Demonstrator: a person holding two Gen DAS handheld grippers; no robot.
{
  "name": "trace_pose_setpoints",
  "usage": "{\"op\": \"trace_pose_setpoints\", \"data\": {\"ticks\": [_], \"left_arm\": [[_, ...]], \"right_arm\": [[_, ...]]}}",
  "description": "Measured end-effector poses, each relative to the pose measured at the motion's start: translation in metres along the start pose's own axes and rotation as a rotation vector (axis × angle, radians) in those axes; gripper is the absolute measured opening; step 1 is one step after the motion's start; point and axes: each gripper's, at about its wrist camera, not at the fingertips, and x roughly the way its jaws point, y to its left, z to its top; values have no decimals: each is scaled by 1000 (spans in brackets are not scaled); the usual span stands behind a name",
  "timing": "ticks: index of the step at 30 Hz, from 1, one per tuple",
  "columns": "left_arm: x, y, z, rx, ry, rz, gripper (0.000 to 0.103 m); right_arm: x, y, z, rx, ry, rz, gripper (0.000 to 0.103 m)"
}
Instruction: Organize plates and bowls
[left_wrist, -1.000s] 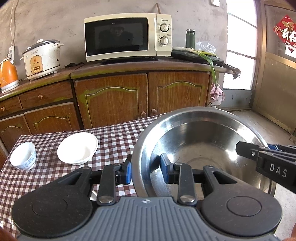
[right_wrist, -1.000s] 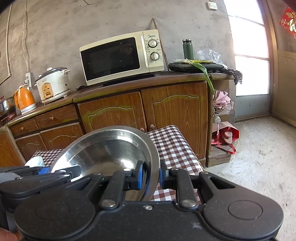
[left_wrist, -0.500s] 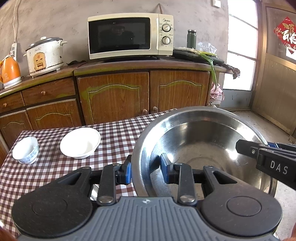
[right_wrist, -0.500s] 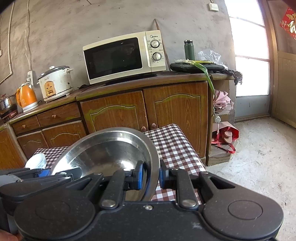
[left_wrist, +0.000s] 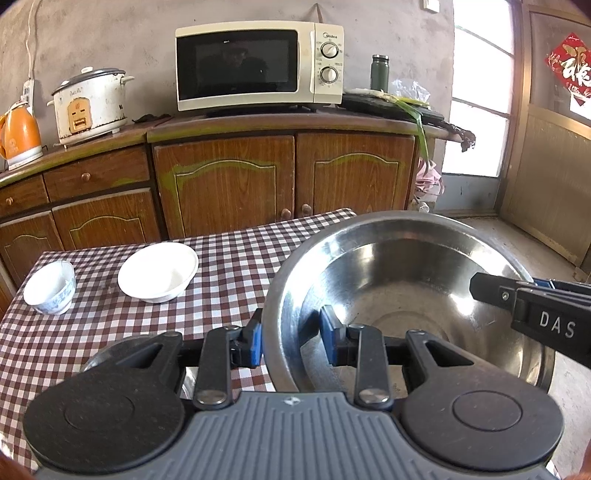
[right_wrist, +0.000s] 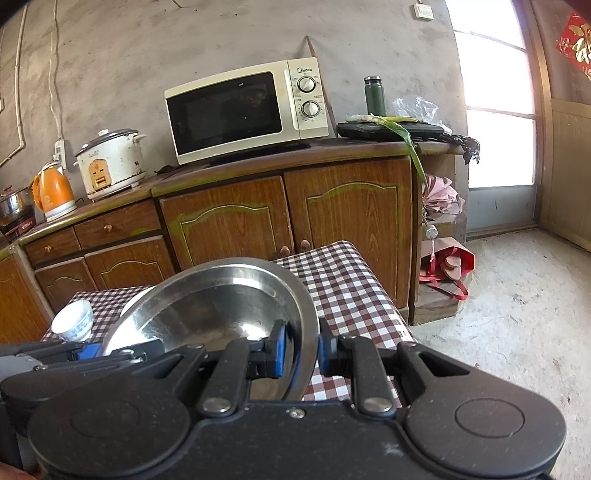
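Note:
A large steel bowl (left_wrist: 413, 280) hangs above the right end of the checked table (left_wrist: 229, 266), held from both sides. My left gripper (left_wrist: 291, 341) is shut on its near left rim, one blue pad outside and one inside. My right gripper (right_wrist: 300, 349) is shut on the bowl's (right_wrist: 221, 299) right rim; it also shows in the left wrist view as a black finger (left_wrist: 524, 302) on the far right rim. A shallow white bowl (left_wrist: 159, 273) and a small blue-patterned cup (left_wrist: 50, 291) sit on the table's left part. In the right wrist view the cup (right_wrist: 72, 320) peeks out left of the steel bowl.
Wooden cabinets (left_wrist: 225, 184) run behind the table, bearing a microwave (left_wrist: 258, 66), a rice cooker (left_wrist: 90, 103) and an orange kettle (left_wrist: 18, 136). Bare concrete floor (right_wrist: 517, 295) lies right of the table. A red bag (right_wrist: 448, 267) sits by the cabinet's end.
Both views have shifted: the cabinets and table items slid right and the white bowl and cup sit farther from the left edge. The steel bowl stays gripped the same way.

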Motion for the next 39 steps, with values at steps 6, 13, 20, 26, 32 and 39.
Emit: {"op": "trace_pose_setpoints", "data": {"ticks": [6, 13, 20, 26, 32, 39], "left_arm": [[0, -2, -7, -4, 14, -12, 33], [-1, -6, -13, -5, 22, -18, 33], [1, -8, -21, -6, 35, -23, 33], [2, -10, -26, -11, 46, -25, 33], [4, -12, -32, -18, 61, -26, 33], [8, -12, -41, -18, 81, -23, 33]], "right_arm": [[-3, -6, -5, 10, 7, -5, 23], [-5, -8, -12, 12, 11, -16, 23], [-4, -12, -17, 22, 23, -18, 23], [-4, -14, -22, 27, 32, -23, 23], [-3, -16, -30, 29, 44, -28, 23], [1, -17, -43, 41, 66, -28, 23]]}}
